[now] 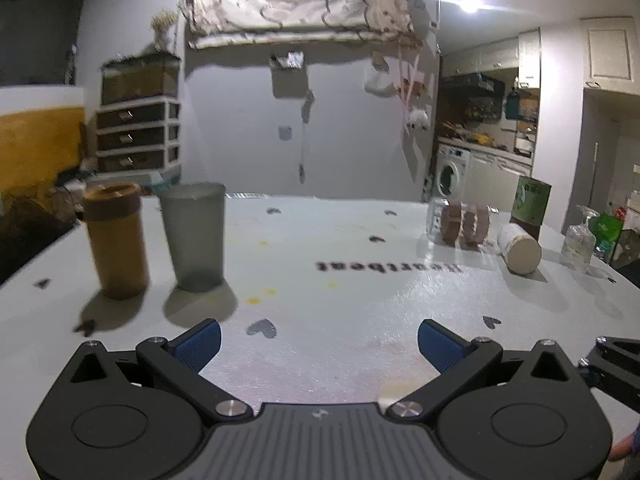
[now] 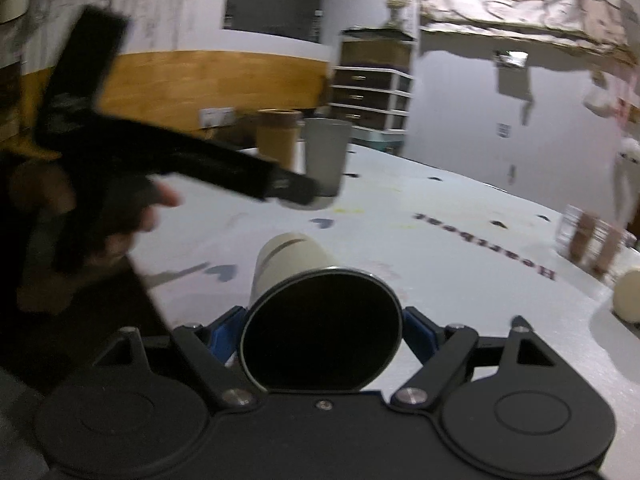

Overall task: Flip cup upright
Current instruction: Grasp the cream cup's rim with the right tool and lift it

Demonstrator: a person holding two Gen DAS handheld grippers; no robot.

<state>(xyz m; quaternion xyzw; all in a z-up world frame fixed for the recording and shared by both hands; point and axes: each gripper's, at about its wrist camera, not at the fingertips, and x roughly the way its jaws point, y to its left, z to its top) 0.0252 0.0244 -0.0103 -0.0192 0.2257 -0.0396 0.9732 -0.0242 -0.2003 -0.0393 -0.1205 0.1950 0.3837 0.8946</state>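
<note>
In the right wrist view a cream cup (image 2: 288,264) with a dark steel-rimmed inside lies tilted between my right gripper's blue pads (image 2: 224,334), its open mouth facing the camera. My right gripper (image 2: 322,332) is shut on the cup, just above the white table (image 2: 460,280). My left gripper (image 1: 318,344) is open and empty, low over the table's near part. It shows as a blurred black shape in the right wrist view (image 2: 224,172). A second cream cup lies on its side at the right (image 1: 520,250), also in the right wrist view (image 2: 628,296).
An upright brown tumbler (image 1: 116,240) and a grey cup (image 1: 196,236) stand at the table's left. A clear holder with brown discs (image 1: 460,224), a green box (image 1: 532,200) and an upturned wine glass (image 1: 580,240) stand at the far right. The table edge drops off at left.
</note>
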